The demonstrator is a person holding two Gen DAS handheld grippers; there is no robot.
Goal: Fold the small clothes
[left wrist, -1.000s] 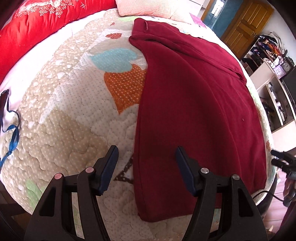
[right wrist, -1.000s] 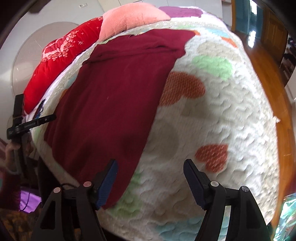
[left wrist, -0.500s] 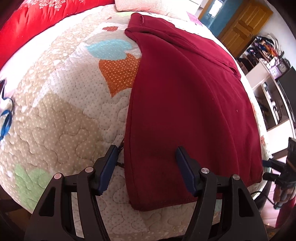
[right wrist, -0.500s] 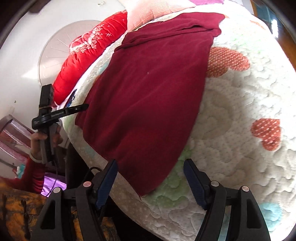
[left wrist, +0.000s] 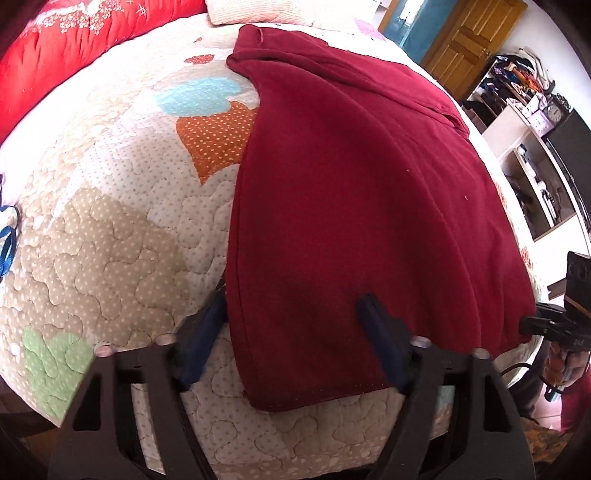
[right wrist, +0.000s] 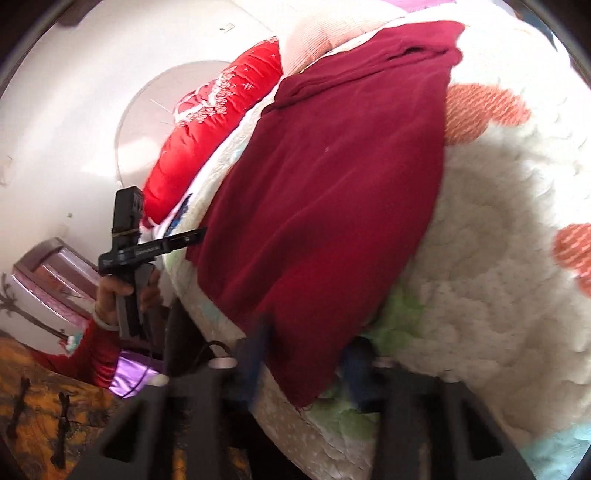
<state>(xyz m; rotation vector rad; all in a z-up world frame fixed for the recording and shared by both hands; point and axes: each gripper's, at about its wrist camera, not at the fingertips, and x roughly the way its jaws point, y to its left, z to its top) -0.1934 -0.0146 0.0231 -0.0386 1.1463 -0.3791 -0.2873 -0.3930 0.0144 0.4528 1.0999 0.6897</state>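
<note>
A dark red garment (left wrist: pixel 351 192) lies spread flat on the quilted bedspread (left wrist: pixel 110 221). My left gripper (left wrist: pixel 290 328) straddles its near left corner. One finger is at the garment's side edge and the other rests on top of the cloth. The jaws are closing with a wide gap still between them. In the right wrist view, the garment (right wrist: pixel 332 184) runs down to the bed's edge. My right gripper (right wrist: pixel 306 354), blurred, is closing on the near right corner, and the cloth fills the gap between its pads. Each view shows the other gripper from the side, right (left wrist: pixel 546 323) and left (right wrist: pixel 177 242).
A red quilt (left wrist: pixel 55 48) and a pink pillow (left wrist: pixel 258 11) lie at the bed's far end. Shelves (left wrist: pixel 528 155) and a wooden door (left wrist: pixel 469 37) stand beyond the right side. A hand in a red sleeve (right wrist: pixel 96 354) holds the left gripper beside the bed's near edge.
The right gripper tipped down to the garment's near corner and its jaws narrowed sharply around it. The left gripper's jaws narrowed a little over the left corner.
</note>
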